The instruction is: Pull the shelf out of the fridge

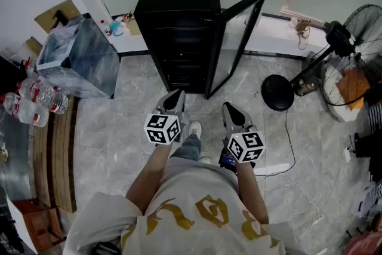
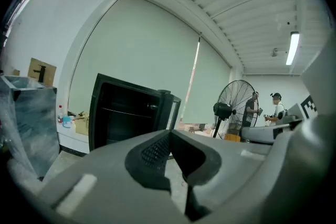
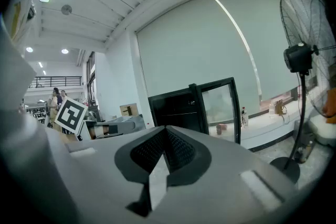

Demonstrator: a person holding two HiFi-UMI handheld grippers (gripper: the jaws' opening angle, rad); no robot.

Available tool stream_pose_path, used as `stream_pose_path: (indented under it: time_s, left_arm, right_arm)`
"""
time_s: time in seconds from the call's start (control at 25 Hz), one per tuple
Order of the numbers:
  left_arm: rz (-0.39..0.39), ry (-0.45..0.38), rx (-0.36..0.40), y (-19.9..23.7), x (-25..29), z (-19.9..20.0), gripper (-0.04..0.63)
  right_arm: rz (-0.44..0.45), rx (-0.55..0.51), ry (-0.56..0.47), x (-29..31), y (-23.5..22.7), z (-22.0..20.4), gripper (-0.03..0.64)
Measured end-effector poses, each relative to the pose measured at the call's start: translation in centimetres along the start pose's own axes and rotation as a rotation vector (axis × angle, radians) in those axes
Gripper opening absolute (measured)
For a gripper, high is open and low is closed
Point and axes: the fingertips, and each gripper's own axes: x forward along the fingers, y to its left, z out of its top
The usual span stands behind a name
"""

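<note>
Black fridge (image 1: pixel 179 27) upright against the wall, glass door (image 1: pixel 239 39) swung wide open at the fridge's right side. Inside the fridge, a thin shelf (image 2: pixel 126 112) lying level and fully in, seen as a pale line across the dark cavity; more racks below it, too dark to count.

Left gripper (image 1: pixel 177 94) just in front of the fridge's open mouth, pointing at it and apart from it; jaws closed tip to tip, nothing between them. Right gripper (image 1: pixel 230 107) alongside, in front of the open door and also apart from it; jaws likewise pressed together at the tips, empty. Neither one touching shelf or door. One shoe (image 1: pixel 195 128) on the tiled floor before the fridge, between the two grippers.

Left of the fridge, a box (image 1: pixel 77 57) wrapped in clear plastic, with a cluster of bottles (image 1: pixel 36 104) farther left again. Right of the fridge, past the door, a standing fan (image 1: pixel 352 51), its round base (image 1: pixel 277 92) near the foot of the door. Behind the fridge, on both sides, a low white ledge (image 1: pixel 268 33) carrying a few small items. Two people (image 2: pixel 265 110) in the left gripper view, beyond the fan and well away from the fridge
</note>
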Motion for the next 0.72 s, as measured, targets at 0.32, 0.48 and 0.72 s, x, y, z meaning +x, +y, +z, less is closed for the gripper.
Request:
stream_pose_path:
  time_s: [0.32,0.48,0.72]
  left_arm:
    - [0.037,-0.002,-0.021,0.3,-1.5,-0.2,0.000]
    - [0.057,-0.021,-0.027,0.8,-1.4,0.3,0.002]
    - [0.106,-0.068,-0.106,4.3,-0.8,1.2,0.116]
  right_arm:
    - [0.009,-0.017,0.009,-0.7,0.4,0.0,0.021]
    - [0.006,-0.011,0.014,0.2,-0.2,0.1,0.022]
    - [0.020,-0.032,0.050,3.5,0.5,-0.5,0.099]
